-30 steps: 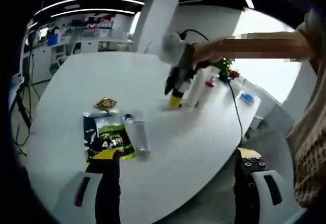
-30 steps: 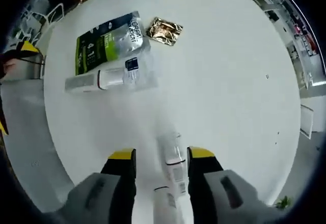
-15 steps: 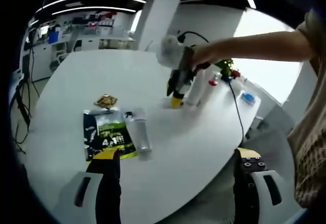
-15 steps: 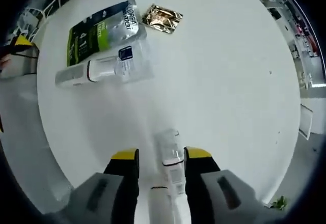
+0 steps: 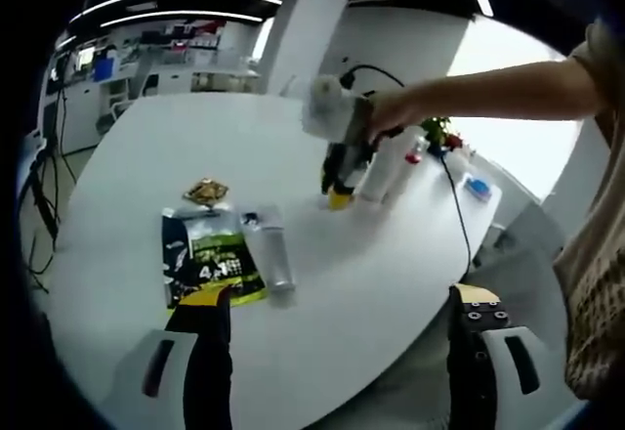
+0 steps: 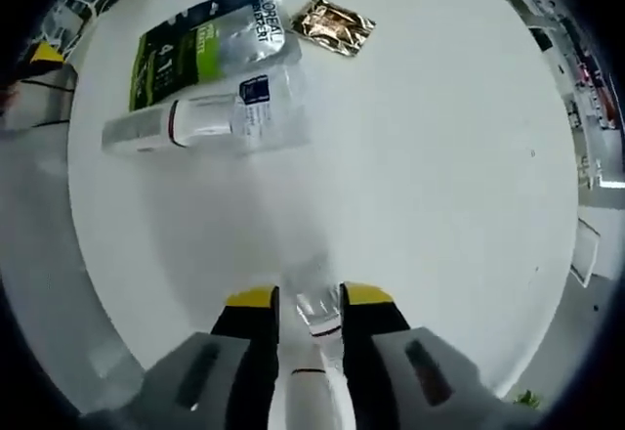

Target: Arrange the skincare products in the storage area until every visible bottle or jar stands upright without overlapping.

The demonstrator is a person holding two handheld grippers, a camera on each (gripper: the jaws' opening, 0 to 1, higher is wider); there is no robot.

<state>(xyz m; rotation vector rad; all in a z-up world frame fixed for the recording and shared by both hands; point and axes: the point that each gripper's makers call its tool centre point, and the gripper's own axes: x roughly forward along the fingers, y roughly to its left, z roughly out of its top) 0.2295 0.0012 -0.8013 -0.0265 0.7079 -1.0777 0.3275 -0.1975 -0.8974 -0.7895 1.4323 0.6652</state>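
White tube [image 6: 314, 371] clamped in right gripper [image 6: 298, 298] at frame bottom; left gripper [image 5: 337, 298] wide open, empty, over table [image 5: 371, 274].

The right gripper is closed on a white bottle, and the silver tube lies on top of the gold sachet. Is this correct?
Not quite. In the right gripper view the right gripper does clamp the white bottle, but the silver tube lies against the green pouch; the gold sachet sits apart.
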